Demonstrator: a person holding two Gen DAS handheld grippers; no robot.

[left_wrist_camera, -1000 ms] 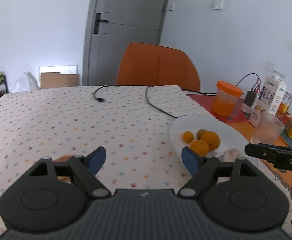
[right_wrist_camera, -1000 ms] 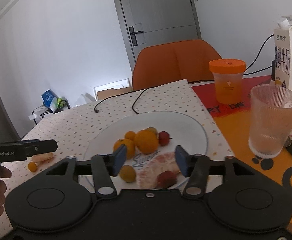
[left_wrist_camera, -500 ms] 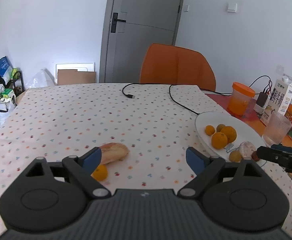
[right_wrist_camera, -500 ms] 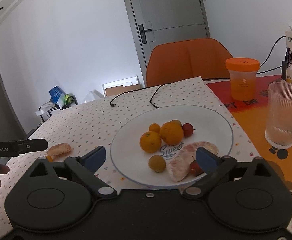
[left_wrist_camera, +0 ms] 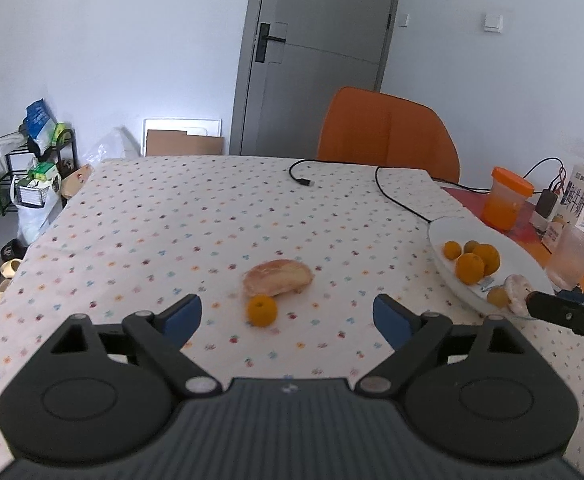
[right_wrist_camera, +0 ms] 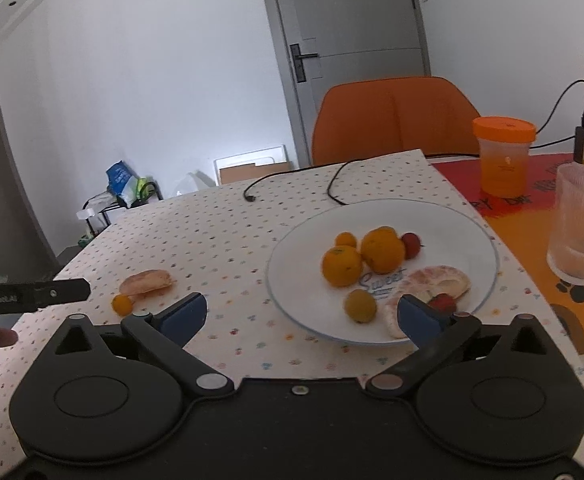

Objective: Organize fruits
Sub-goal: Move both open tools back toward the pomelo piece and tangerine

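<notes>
1. The left claw is wide open and grips nothing; its blue fingertips stand apart over the dotted worktop.
2. Just past those tips, at about 12 o'clock from the claw, a small orange lies touching a peeled citrus segment.
3. The right claw is opening, its jaws already far apart, with nothing pressed between the pads.
4. Its right fingertip overlaps the near rim of the white plate, which sits at about 1 o'clock from that claw.
5. On the plate lie two larger oranges, a small orange behind them, a yellowish round fruit, two small red fruits and a pale peeled segment.
6. At 3 o'clock from the plate stand a ribbed glass and an orange-lidded jar.
7. A black cable runs over the far worktop before an orange chair.
</notes>
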